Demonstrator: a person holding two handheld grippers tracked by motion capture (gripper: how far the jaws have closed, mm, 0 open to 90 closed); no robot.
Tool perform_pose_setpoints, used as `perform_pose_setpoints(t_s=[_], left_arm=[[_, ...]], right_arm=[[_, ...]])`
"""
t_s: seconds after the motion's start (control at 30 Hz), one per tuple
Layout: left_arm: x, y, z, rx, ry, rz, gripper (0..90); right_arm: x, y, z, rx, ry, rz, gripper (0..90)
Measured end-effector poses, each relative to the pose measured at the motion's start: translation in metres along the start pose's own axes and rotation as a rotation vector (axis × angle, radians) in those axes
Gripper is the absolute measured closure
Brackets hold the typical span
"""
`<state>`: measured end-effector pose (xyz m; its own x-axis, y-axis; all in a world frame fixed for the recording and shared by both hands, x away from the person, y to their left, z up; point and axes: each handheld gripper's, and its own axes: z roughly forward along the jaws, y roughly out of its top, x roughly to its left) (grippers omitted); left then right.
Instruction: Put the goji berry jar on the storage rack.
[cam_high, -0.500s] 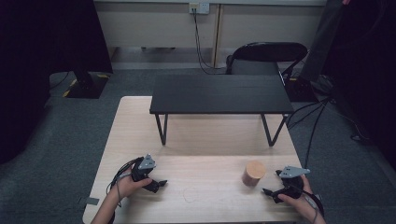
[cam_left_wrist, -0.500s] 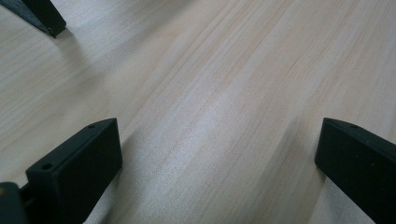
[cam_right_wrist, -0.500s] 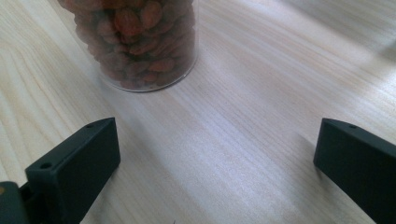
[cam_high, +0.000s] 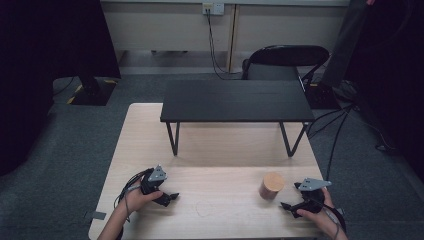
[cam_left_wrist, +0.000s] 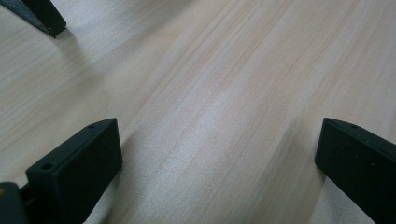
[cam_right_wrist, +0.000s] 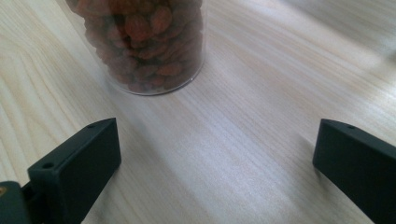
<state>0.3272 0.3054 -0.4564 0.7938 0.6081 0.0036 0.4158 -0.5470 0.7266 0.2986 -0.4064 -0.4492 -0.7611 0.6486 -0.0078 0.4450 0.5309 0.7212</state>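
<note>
The clear jar of nuts (cam_right_wrist: 140, 44) could be tipped if clipped by the right gripper (cam_high: 286, 206), whose empty jaws are held wide at its 4 o'clock.

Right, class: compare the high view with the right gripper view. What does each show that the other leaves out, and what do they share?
High view alone: the black bench standing on the table, the folding chair behind it, the left gripper and the person's hands.

Right gripper view alone: the jar's contents, reddish-brown almonds seen through clear plastic, and the right gripper with its jaws wide open and nothing between them.

Both: the jar standing upright and apart from the right gripper on the pale wooden table.
</note>
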Motion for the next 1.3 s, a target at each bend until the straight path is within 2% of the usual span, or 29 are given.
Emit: perform_pose_setpoints(t_s=[0.3,0.8,1.0,1.3], left_arm=[[0.0,0.0,0.0,-0.001,0.0,-0.001,0.0],[0.0,0.0,0.0,-0.002,0.0,-0.003,0.0],[0.0,0.0,0.0,-0.001,0.0,0.0,0.0],[0.0,-0.001,0.0,-0.004,0.0,-0.004,0.0]], right_arm=[[0.002,0.004,-0.001,-0.011,0.013,-0.022,0.7],[0.004,0.017,0.009,-0.029,0.065,-0.057,0.7],[0.004,0.021,0.015,-0.057,0.089,-0.064,0.6],[0.006,0.026,0.021,-0.061,0.096,-0.08,0.7]])
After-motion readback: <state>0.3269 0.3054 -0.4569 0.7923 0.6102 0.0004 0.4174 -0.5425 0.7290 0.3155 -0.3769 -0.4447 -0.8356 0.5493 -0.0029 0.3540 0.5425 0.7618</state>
